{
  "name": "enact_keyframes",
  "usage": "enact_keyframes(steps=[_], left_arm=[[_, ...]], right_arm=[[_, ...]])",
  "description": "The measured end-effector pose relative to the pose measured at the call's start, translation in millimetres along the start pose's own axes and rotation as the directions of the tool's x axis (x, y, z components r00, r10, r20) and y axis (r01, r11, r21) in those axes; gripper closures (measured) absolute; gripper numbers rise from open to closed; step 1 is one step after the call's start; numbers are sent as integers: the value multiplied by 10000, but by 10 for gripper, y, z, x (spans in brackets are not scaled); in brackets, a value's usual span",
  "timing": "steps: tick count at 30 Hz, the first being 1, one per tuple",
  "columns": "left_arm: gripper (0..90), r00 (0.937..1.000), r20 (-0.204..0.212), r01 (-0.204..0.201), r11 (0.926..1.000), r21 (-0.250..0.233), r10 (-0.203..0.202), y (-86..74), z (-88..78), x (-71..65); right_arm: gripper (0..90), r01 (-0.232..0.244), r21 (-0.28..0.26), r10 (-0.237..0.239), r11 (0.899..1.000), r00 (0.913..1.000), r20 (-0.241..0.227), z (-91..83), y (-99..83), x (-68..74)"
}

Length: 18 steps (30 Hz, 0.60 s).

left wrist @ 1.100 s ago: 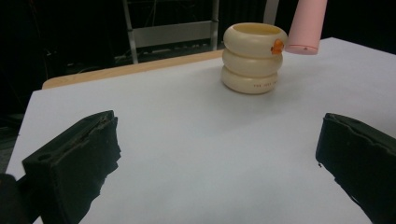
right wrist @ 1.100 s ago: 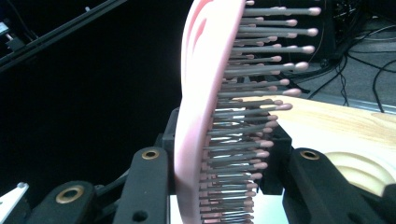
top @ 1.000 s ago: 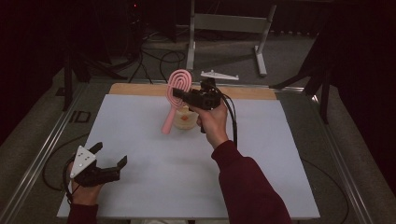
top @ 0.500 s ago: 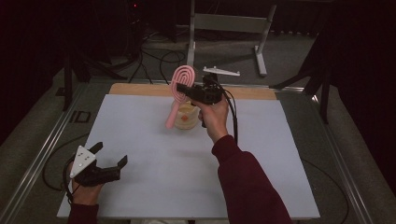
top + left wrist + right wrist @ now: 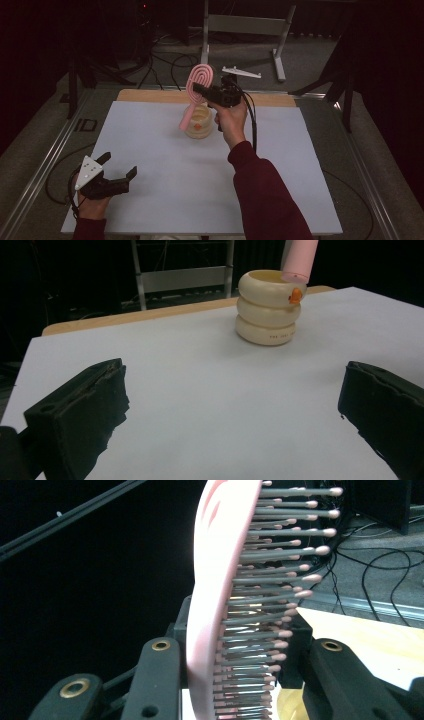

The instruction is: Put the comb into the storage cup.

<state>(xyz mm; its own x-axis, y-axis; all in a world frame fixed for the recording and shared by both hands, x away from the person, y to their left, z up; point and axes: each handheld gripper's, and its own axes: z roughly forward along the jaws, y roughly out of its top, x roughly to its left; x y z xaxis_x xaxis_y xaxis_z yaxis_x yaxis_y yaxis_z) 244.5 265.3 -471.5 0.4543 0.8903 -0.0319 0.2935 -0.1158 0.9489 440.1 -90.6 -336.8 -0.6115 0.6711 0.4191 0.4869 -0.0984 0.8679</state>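
While the left gripper [image 5: 116, 172] rests wide open and empty on the white table sheet [image 5: 150, 150], the right gripper [image 5: 202, 92] clamps a pink plastic hairbrush [image 5: 199, 80], its handle over a cream ribbed pot [image 5: 198, 122]. Left gripper view: the pot's small print [image 5: 280, 335] is unreadable. Right gripper view: jaws pinch the bristled head [image 5: 240, 605].

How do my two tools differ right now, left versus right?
The left tool is open and empty, low over the white mat; the right tool is shut on the pink hairbrush, raised above the cream ringed holder. Both have black jaws.
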Motion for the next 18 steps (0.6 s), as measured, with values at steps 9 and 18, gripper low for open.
enact_keyframes(steps=[9, 18], left_arm=[[2, 10000, -18, 38, 10000, -40, -38, 3, -6, 1], [2, 9999, -47, 147, 9998, -138, -148, 4, -24, 18]], right_arm=[[638, -20, -187, 21, 9998, 10000, 91, 28, 36, -40], [638, -403, -650, 432, 9971, 9981, 445, 28, 65, -134]])
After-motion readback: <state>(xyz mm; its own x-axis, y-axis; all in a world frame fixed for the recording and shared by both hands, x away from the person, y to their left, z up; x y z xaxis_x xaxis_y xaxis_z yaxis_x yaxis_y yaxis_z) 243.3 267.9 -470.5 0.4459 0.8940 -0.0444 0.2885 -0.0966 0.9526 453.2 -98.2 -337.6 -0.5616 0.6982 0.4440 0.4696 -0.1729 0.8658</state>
